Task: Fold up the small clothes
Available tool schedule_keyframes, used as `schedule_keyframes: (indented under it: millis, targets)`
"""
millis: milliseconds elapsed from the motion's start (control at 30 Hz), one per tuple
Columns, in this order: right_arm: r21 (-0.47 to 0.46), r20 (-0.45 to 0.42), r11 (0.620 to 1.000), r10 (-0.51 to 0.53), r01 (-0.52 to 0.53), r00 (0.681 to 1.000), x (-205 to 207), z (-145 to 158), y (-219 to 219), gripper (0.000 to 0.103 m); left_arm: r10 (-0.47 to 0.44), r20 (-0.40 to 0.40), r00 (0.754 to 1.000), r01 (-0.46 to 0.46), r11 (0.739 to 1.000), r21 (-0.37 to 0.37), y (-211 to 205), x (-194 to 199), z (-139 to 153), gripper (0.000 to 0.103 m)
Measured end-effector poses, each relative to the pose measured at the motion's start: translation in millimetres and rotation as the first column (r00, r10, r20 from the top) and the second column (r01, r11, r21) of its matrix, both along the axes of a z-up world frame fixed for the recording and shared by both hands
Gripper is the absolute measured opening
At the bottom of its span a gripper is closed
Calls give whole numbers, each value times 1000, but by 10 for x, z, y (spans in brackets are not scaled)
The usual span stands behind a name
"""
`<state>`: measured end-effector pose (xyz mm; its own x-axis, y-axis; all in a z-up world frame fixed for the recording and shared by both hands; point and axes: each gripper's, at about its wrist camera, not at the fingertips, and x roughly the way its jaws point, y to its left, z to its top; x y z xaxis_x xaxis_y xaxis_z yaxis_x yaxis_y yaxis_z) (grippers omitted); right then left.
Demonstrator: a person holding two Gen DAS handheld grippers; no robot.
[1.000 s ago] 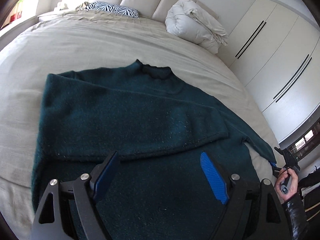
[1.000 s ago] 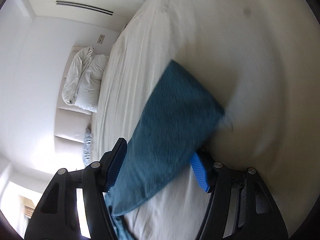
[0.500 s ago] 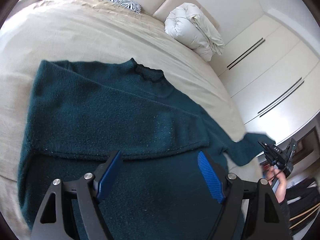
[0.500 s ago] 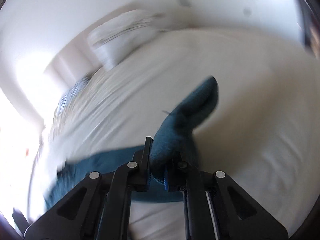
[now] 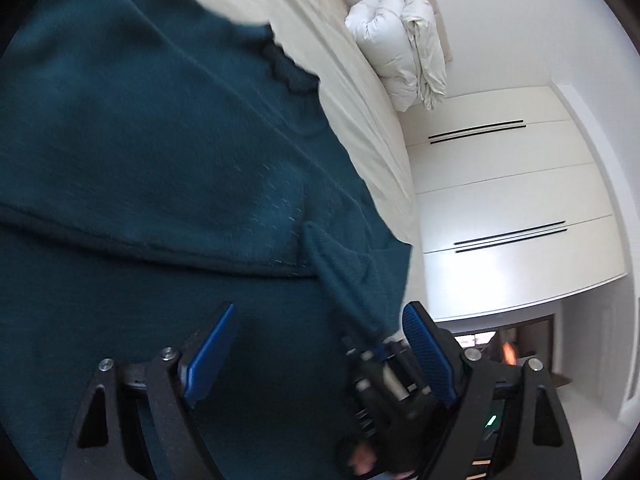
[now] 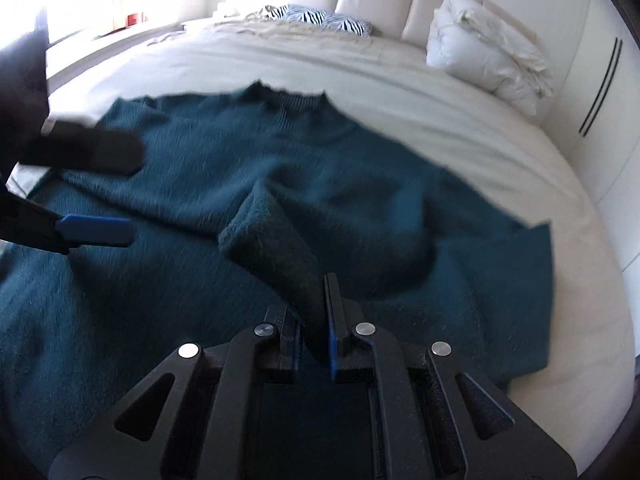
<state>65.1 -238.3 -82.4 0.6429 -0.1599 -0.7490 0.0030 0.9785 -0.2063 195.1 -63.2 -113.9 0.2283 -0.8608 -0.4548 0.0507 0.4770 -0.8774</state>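
A dark teal knit sweater [image 6: 168,280] lies flat on the bed, collar toward the headboard, one sleeve folded across its body [image 5: 160,168]. My right gripper [image 6: 316,312] is shut on the cuff of the other sleeve [image 6: 272,248] and holds it over the sweater's body. In the left wrist view that sleeve [image 5: 344,276] rises from the right gripper's black body. My left gripper [image 5: 320,348] is open and empty, low over the sweater; its blue-padded fingers [image 6: 96,230] show at the left of the right wrist view.
The bed [image 6: 440,128] has a cream sheet. A rolled white duvet [image 6: 488,64] and a zebra-print pillow [image 6: 328,20] lie by the padded headboard. White wardrobe doors [image 5: 512,200] stand to the right of the bed.
My right gripper closed on the sleeve cuff at the bed's right edge and carried it inward over the sweater. My left gripper moved lower and closer to the sweater, still open.
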Motion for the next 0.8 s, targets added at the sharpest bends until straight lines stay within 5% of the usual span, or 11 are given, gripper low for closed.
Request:
schedule_keyframes:
  millis: [200,267,300,333,500,533,667,800]
  targets:
    - [73,6,997,-10,10,1000,-154,-102,-29,18,-68,-46,997,67,998,-9,-439,174,-84,87]
    - [122,-1,992,14,-14,1000,-206,-104,-27,32,-88,-48,995,88,996,-4,-537,213,-66,85]
    - [148,2,989,28,-28,1000,-248,-105,-33,54,-102,-43,994,102,995,1,-591,222,-54,83]
    - [170,15,985,35,-37,999,-308,-102,-42,73,-124,-42,991,125,992,10,-650,230,-50,72]
    - [278,37,961,-9,-2,999,-596,-57,-242,75,-185,-78,980,190,980,52,-798,195,-157,17]
    - [343,37,939,-41,26,999,-673,-51,-375,75,-179,-71,981,184,981,61,-772,171,-154,7]
    - [545,7,829,-155,126,988,-848,-90,-873,75,-158,-2,987,158,984,79,-633,170,82,7]
    - [752,-51,617,-294,231,954,-993,-206,-1465,75,-128,115,985,114,986,124,-344,243,488,7]
